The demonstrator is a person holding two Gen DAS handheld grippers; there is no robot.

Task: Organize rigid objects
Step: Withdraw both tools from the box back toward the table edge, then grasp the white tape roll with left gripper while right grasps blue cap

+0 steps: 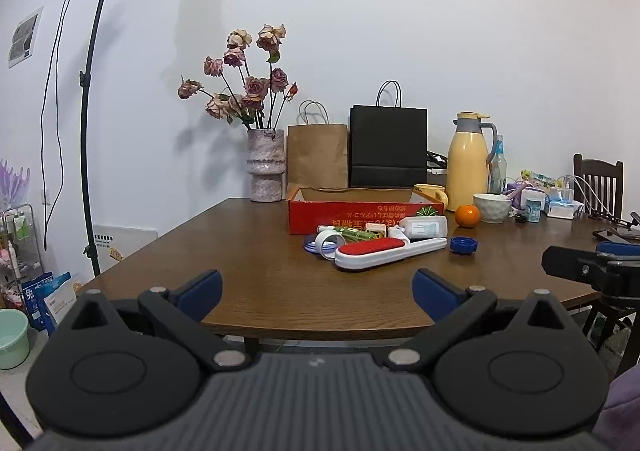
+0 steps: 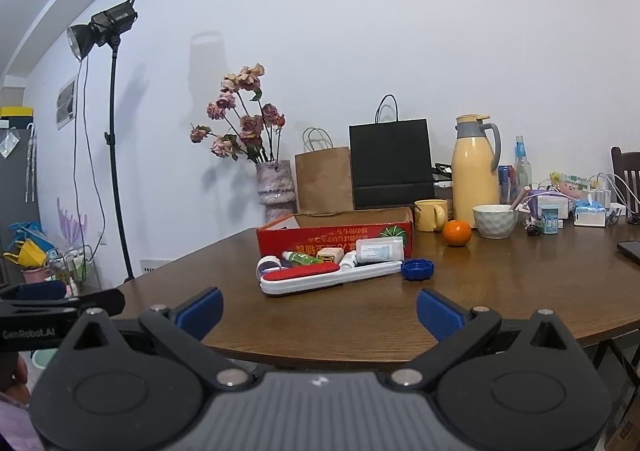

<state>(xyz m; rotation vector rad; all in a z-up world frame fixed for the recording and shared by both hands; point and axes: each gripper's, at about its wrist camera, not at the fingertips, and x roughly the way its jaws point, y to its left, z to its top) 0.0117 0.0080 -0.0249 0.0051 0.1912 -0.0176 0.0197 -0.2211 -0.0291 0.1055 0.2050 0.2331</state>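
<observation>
A white lint brush with a red pad (image 1: 386, 250) (image 2: 328, 276) lies on the brown table in front of an open red cardboard box (image 1: 362, 213) (image 2: 332, 236). Beside it lie a white tape roll (image 1: 329, 244) (image 2: 267, 264), a green tube (image 1: 354, 235) (image 2: 301, 258), a white bottle (image 1: 424, 227) (image 2: 378, 250) and a blue cap (image 1: 463, 244) (image 2: 417, 269). My left gripper (image 1: 317, 293) is open and empty, short of the table's near edge. My right gripper (image 2: 320, 311) is open and empty, also back from the objects.
A vase of dried roses (image 1: 266, 165), a brown paper bag (image 1: 317, 157), a black bag (image 1: 388, 149), a yellow thermos (image 1: 468, 163), a mug (image 2: 430, 214), an orange (image 1: 467, 216), a white bowl (image 1: 492, 207) and clutter line the table's back. A light stand (image 1: 89, 131) stands left.
</observation>
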